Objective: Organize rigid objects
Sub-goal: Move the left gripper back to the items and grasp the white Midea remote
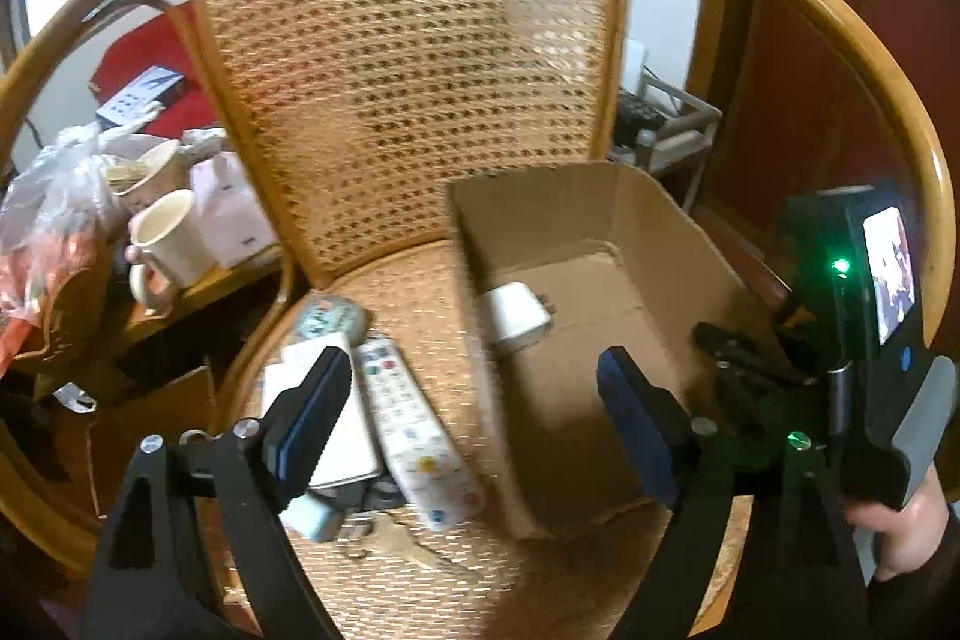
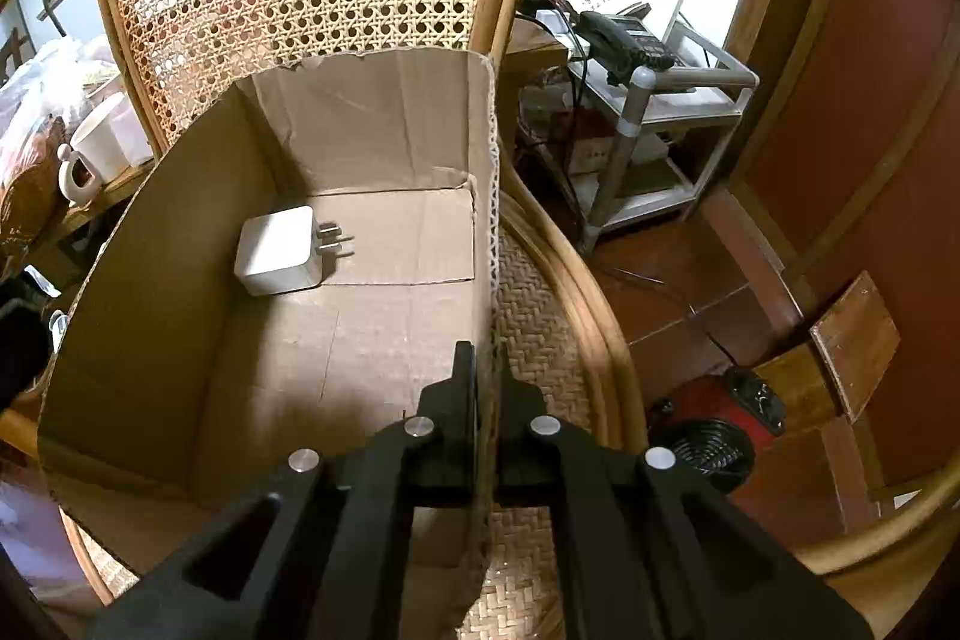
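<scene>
Right gripper point(image 2: 487, 382) is pinching the open brown cardboard box point(image 2: 384, 129) wall, white square plug adapter point(image 2: 277, 250) lying inside, prongs pointing toward the box's right wall, while left gripper point(image 1: 474, 394) is hanging spread over the long white remote point(image 1: 414, 436).

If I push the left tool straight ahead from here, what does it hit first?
Probably the near left wall of the cardboard box, which sits centred between the open fingers of the left tool. The white remote lies just left of that line and may get brushed; depth is hard to judge.
</scene>
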Demonstrator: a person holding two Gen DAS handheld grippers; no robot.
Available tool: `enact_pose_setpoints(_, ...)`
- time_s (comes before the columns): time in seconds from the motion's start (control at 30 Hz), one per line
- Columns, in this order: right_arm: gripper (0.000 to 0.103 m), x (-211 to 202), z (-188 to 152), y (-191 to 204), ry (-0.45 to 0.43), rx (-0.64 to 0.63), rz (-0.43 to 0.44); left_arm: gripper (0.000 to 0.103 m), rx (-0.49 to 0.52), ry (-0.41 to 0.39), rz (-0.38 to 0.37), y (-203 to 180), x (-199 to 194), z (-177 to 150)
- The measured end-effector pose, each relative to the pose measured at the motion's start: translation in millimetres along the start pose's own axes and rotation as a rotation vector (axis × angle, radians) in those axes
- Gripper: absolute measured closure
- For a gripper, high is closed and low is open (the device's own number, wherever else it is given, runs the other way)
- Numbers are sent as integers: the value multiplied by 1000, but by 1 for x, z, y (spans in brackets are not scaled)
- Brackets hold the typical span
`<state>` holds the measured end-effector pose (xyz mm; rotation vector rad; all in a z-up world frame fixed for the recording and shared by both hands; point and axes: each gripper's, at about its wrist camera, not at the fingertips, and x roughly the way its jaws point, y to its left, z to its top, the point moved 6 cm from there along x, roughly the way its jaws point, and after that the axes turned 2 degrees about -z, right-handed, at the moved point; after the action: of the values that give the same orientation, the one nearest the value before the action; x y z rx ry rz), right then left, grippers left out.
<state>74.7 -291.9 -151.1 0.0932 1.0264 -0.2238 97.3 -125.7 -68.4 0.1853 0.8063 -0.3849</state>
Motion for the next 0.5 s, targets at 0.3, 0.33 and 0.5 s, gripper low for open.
enact_pose_setpoints(0.3,98,0,0,0,0,-4,-1,5,-115,3,148,77,1,-3)
enact_pose_setpoints(0.33,98,0,0,-1,0,-5,-2,5,-131,13,141,84,3,-5)
enact_pose_setpoints(0.5,98,0,0,-1,-1,-8,-5,5,-190,54,110,109,18,-10)
